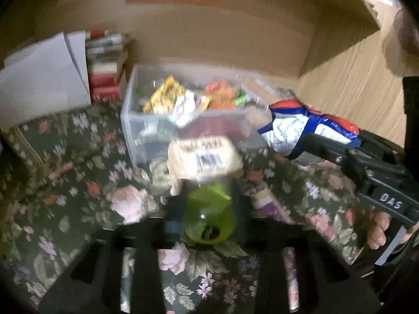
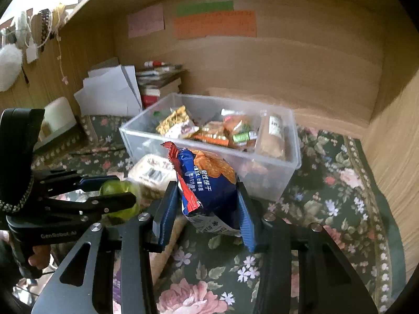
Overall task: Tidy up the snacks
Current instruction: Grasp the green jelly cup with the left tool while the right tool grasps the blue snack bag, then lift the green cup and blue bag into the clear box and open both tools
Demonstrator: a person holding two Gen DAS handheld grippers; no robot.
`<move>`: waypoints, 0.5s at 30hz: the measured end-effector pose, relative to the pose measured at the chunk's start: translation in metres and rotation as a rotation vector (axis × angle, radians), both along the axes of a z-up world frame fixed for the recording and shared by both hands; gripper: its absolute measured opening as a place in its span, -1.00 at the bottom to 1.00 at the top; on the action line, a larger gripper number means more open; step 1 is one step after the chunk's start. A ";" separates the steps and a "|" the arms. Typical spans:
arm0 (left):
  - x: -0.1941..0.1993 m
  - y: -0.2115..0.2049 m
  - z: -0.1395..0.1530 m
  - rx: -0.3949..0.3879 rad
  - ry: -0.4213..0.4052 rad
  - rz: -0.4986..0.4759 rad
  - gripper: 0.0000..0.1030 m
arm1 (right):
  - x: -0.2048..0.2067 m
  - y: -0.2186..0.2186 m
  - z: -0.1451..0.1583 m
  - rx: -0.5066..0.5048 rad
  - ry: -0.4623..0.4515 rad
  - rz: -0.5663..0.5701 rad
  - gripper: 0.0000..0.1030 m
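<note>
A clear plastic bin (image 2: 272, 180) (image 1: 131, 130) on the floral cloth holds several snack packets. My right gripper (image 2: 207, 206) is shut on a blue biscuit packet (image 2: 209, 183) and holds it just in front of the bin; the packet also shows in the left wrist view (image 1: 296, 128). My left gripper (image 1: 207, 209) (image 2: 117, 193) is shut on a green-ended clear snack pack (image 1: 209, 214) with a beige barcoded label (image 1: 204, 157), held left of the blue packet, close to the bin's front.
White papers (image 2: 110, 91) and a stack of books (image 2: 157, 81) stand behind the bin at left. Wooden walls (image 2: 288, 52) enclose the back and right. Floral cloth (image 2: 327, 196) covers the surface. Another wrapped snack (image 1: 264, 201) lies on the cloth.
</note>
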State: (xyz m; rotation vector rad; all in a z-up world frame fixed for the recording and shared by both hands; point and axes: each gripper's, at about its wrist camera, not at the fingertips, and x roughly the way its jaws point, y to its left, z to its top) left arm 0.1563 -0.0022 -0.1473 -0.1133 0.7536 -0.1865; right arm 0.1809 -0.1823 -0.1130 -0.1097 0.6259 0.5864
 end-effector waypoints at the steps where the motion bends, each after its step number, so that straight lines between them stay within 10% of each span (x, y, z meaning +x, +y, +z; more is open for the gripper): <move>1: -0.001 0.002 0.008 -0.009 -0.013 0.002 -1.00 | 0.000 0.000 0.004 0.002 -0.013 -0.002 -0.24; 7: -0.001 0.012 0.027 -0.003 -0.044 0.020 -0.91 | 0.005 -0.002 0.022 0.030 -0.058 -0.010 -0.25; 13: 0.001 0.014 -0.004 -0.023 0.046 0.051 0.27 | 0.009 -0.007 0.020 0.040 -0.038 -0.021 -0.24; 15: -0.003 0.016 -0.013 -0.039 0.058 0.047 0.39 | 0.009 -0.008 0.017 0.034 -0.030 -0.025 -0.24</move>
